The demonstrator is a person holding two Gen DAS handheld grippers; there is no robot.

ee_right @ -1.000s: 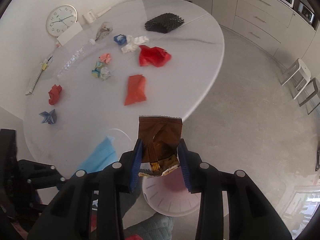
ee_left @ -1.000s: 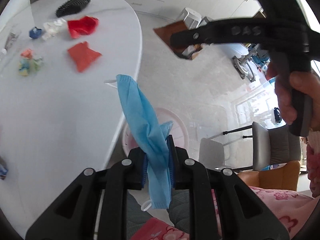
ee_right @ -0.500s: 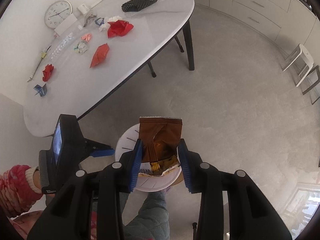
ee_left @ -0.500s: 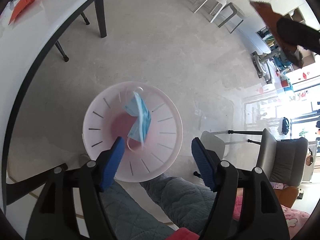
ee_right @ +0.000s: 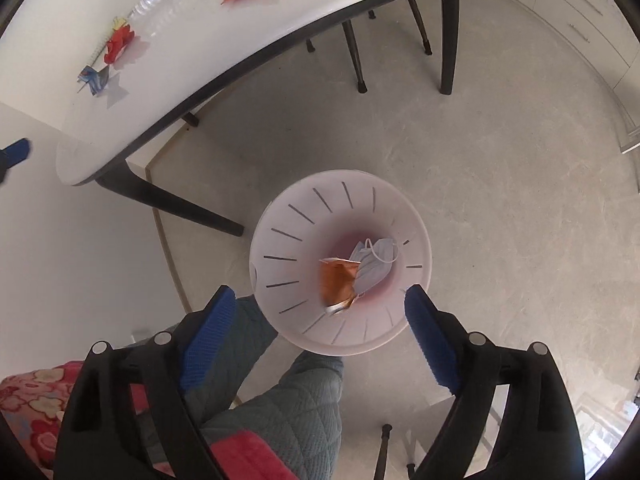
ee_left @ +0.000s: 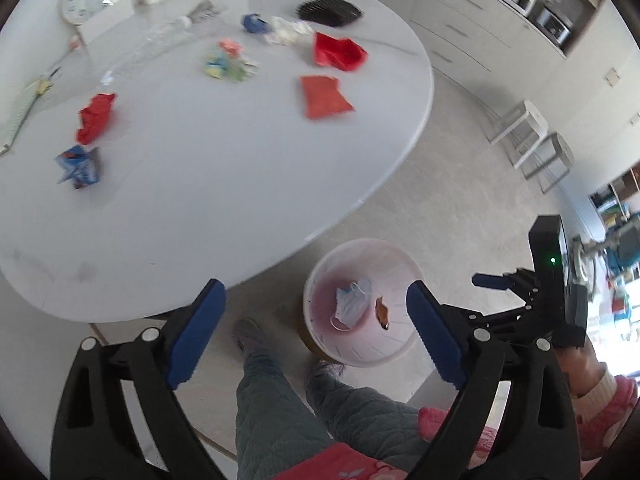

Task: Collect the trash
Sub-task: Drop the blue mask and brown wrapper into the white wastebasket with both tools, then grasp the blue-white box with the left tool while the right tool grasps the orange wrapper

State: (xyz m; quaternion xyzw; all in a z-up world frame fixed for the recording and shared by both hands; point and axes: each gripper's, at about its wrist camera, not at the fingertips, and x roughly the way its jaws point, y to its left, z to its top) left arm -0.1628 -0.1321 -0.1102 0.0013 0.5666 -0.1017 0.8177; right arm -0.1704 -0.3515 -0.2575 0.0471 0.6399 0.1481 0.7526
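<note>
1. While the right gripper (ee_right: pixel 316 320) held the brown foil snack wrapper (ee_right: pixel 338 282) clamped half a second ago, its blue-padded jaws are now spread wide and empty, directly above the round translucent white plastic waste bin (ee_right: pixel 280 236).
2. Wrapper is now inside the bin, lying on the pinkish bottom and touching the pale blue disposable face mask (ee_right: pixel 376 262) just right of it.
3. Left gripper (ee_left: pixel 316 330): jaws released, wide apart, nothing between them, same as half a second ago. One second ago it was pinching the mask.
4. Left view has swung from looking straight down at the bin to facing the oval white table (ee_left: pixel 224 184); the bin (ee_left: pixel 394 258) now sits on the floor just off the table's near right edge, mask (ee_left: pixel 352 304) and wrapper (ee_left: pixel 382 312) visible in it.
5. Trash on the table:
   - flat orange-red packet (ee_left: pixel 324 96), centre right
   - crumpled red wrapper (ee_left: pixel 338 50), far of it
   - crumpled red paper ball (ee_left: pixel 96 116), left
   - blue-and-white crumpled carton (ee_left: pixel 78 168), near left
   - pastel paper scraps (ee_left: pixel 228 64), white tissue wad (ee_left: pixel 288 32), small blue scrap (ee_left: pixel 252 23), all far centre
6. Right gripper body shows at the right edge of the left view, held in the person's hand (ee_left: pixel 580 364).
</note>
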